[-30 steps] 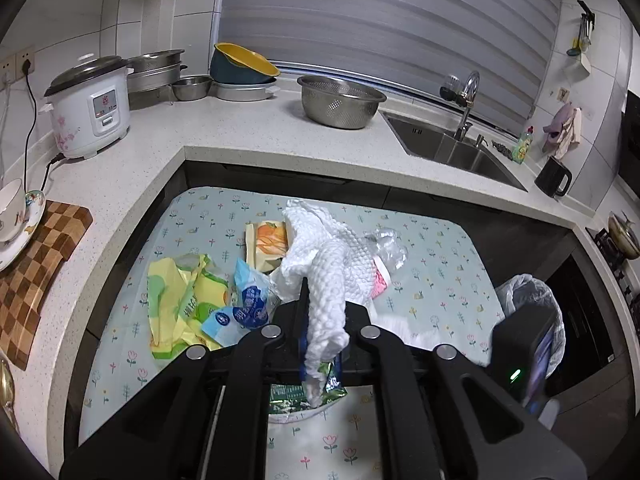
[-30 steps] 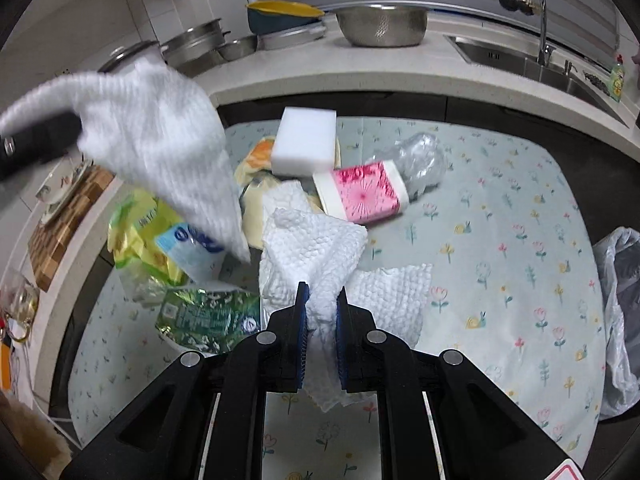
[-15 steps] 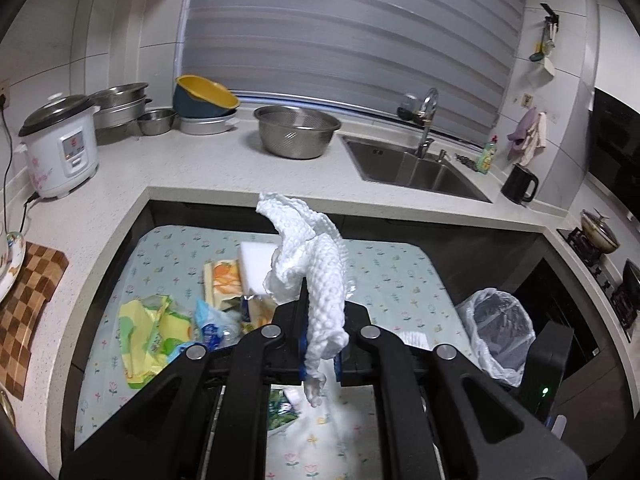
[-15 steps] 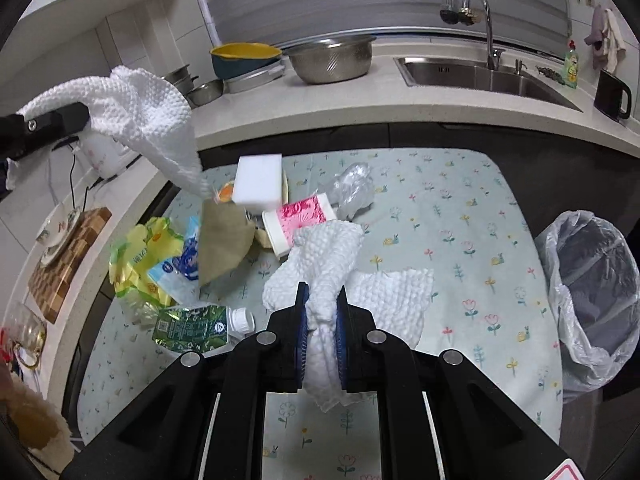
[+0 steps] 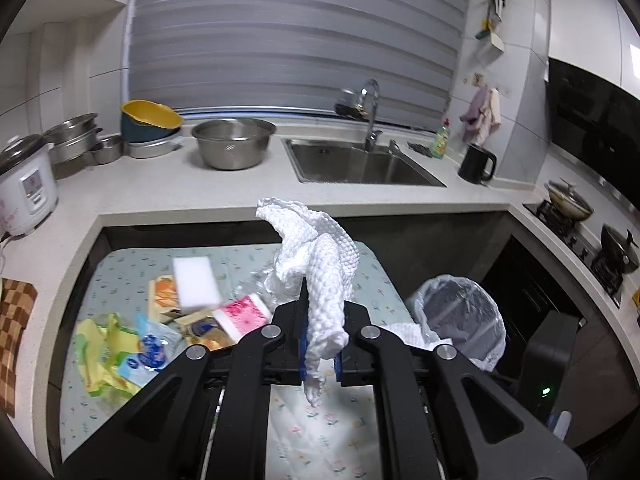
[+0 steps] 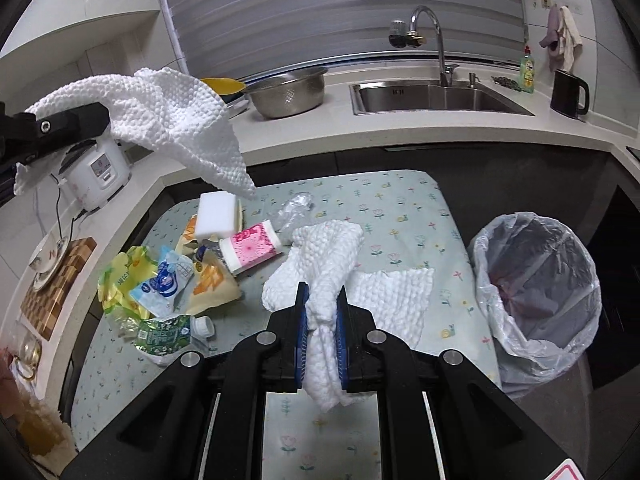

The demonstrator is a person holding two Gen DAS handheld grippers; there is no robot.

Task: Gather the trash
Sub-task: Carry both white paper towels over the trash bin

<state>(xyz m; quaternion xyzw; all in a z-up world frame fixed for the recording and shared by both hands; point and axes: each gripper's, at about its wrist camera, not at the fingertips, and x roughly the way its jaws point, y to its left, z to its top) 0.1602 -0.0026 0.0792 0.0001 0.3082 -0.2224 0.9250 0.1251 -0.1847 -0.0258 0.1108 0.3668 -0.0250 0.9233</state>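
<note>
Both grippers pinched crumpled, waffle-textured white paper towels: left gripper point(image 5: 320, 344) one towel point(image 5: 320, 264), right gripper point(image 6: 322, 328) another towel point(image 6: 324, 264).

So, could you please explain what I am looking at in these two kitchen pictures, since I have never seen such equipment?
There is no robot here: a person carries a two-fingered hand-held gripper in each hand, and a wide-angle camera on each one looks forward along its fingers. That is why black bars fill the bottom of both pictures.

In the left camera's view, the left gripper is clamped on a white paper towel lifted above the table. In the right camera's view, the right gripper pinches a second paper towel.

On the flowered tablecloth lie a white sponge, a pink tissue pack, yellow-green wrappers and a green pouch. A lined trash bin stands to the right of the table.
</note>
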